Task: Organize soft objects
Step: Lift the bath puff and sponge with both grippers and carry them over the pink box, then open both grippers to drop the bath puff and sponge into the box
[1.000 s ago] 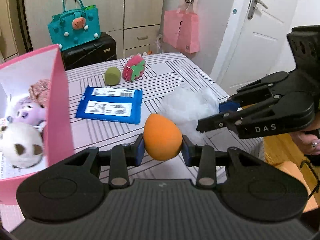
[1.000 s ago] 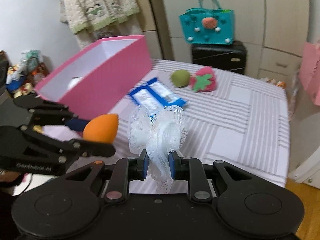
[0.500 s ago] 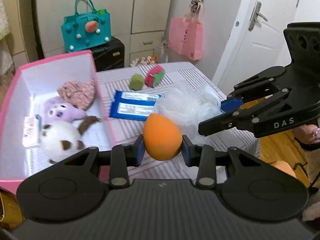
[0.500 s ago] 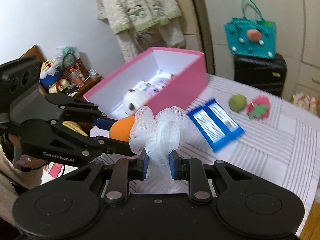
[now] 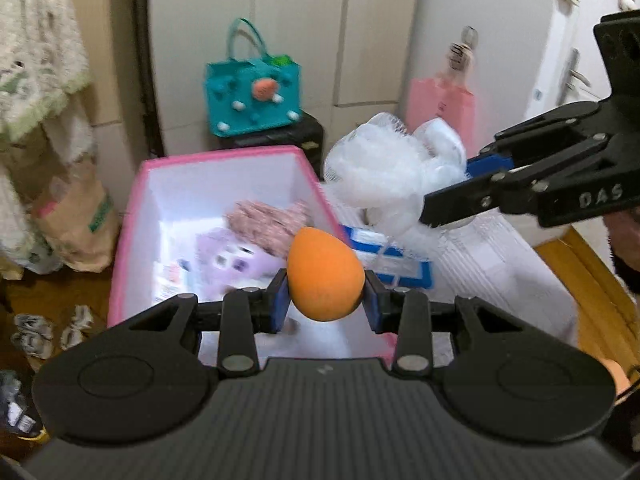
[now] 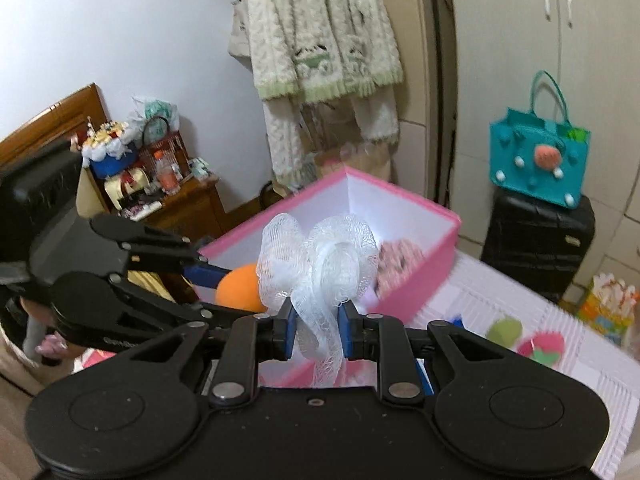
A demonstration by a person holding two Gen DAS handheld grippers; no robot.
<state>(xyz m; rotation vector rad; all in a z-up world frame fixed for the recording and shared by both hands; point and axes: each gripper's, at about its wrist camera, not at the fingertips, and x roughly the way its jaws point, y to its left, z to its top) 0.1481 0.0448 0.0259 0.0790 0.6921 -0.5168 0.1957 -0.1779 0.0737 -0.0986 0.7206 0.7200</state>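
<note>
Left wrist view: left gripper (image 5: 326, 307) pinching orange sponge (image 5: 325, 276) above pink box (image 5: 224, 158); right gripper (image 6: 318, 334) clamping white mesh puff (image 6: 320, 268) beside it. Both light, squashy; best gripped mid-body.

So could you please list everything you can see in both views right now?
sponge: one, orange, held between the left gripper's fingers above the box
mesh puff: one, white, held between the right gripper's fingers
box: one, pink with white inside, open, on the table
plush toys: several, lilac and pink, inside the box
packets: blue, on the table right of the box
table: one, striped cloth
ball: one, green, on the table
strawberry: one, pink and green, beside the ball
tote: one, teal, on the suitcase
suitcase: one, black, behind the table
left gripper: black, shut
right gripper: black, shut
</note>
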